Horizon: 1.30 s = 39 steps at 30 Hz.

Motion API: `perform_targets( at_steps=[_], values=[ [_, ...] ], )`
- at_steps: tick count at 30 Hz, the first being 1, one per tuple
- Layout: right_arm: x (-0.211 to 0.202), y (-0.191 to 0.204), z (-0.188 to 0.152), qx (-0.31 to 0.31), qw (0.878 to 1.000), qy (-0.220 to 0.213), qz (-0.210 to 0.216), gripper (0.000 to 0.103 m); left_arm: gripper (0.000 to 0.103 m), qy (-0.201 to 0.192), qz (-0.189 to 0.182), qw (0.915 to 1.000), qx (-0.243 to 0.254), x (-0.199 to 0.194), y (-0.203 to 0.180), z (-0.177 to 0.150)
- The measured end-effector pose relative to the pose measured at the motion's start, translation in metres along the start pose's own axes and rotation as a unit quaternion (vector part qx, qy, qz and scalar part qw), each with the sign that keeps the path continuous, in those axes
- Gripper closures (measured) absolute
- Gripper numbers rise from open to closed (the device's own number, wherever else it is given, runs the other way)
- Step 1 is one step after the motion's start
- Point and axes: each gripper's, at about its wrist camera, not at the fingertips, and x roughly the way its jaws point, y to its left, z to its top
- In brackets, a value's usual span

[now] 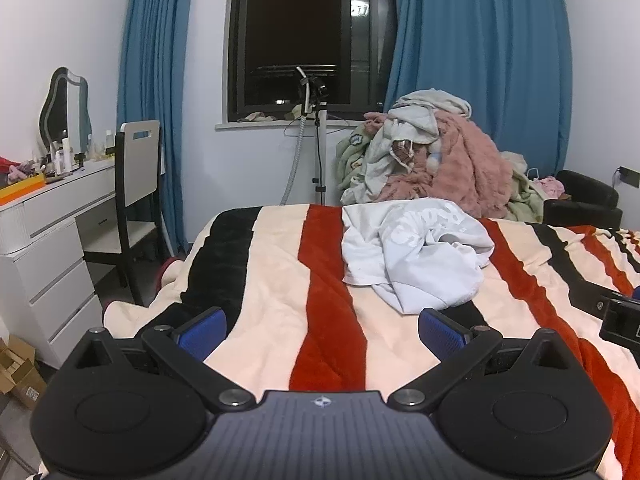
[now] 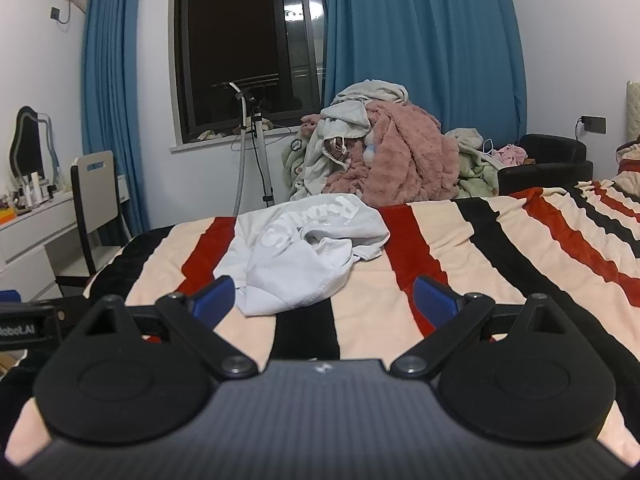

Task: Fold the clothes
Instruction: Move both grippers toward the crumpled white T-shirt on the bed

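A crumpled white garment [image 1: 412,252] with pale lettering lies bunched on the striped blanket [image 1: 280,288] of the bed; it also shows in the right wrist view [image 2: 304,244]. My left gripper [image 1: 322,328] is open and empty, hovering over the blanket just short of the garment's near edge. My right gripper [image 2: 324,296] is open and empty, with the garment's near edge just beyond and left of centre between its blue pads [image 2: 434,300]. The right gripper's body shows at the right edge of the left wrist view [image 1: 622,316].
A heap of pink, green and white clothes [image 1: 432,156] is piled beyond the bed's far edge. A white dresser [image 1: 48,248] with a chair [image 1: 136,200] stands at the left. A garment steamer pole [image 1: 316,144] stands by the window. A black armchair [image 1: 584,200] is at far right.
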Motion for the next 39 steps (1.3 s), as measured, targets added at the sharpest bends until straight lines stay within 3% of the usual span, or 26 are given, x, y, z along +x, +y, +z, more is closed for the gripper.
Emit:
perform_targets(
  at_steps=[3,10,26,33,39],
  values=[
    [-0.003,0.001,-0.001,-0.012,1.0,-0.011,-0.002,0.006,0.0,0.001,-0.001,1.0,-0.008,-0.001,-0.001,-0.001],
    [0.006,0.004,-0.001,-0.022,1.0,0.01,0.001,0.006,0.0,0.03,-0.011,0.9987,-0.041,0.006,0.006,-0.003],
    [0.002,0.003,-0.002,-0.021,1.0,0.009,0.009,0.006,0.0,0.026,-0.019,0.9989,-0.034,0.005,0.001,-0.009],
    [0.002,0.002,0.01,-0.014,1.0,-0.018,0.01,0.006,0.0,0.024,-0.03,0.9986,-0.036,0.006,0.001,-0.011],
    [0.008,-0.011,0.054,0.038,0.996,-0.074,-0.015,0.005,0.0,0.008,-0.058,0.9981,-0.019,0.012,-0.008,-0.015]
  ],
)
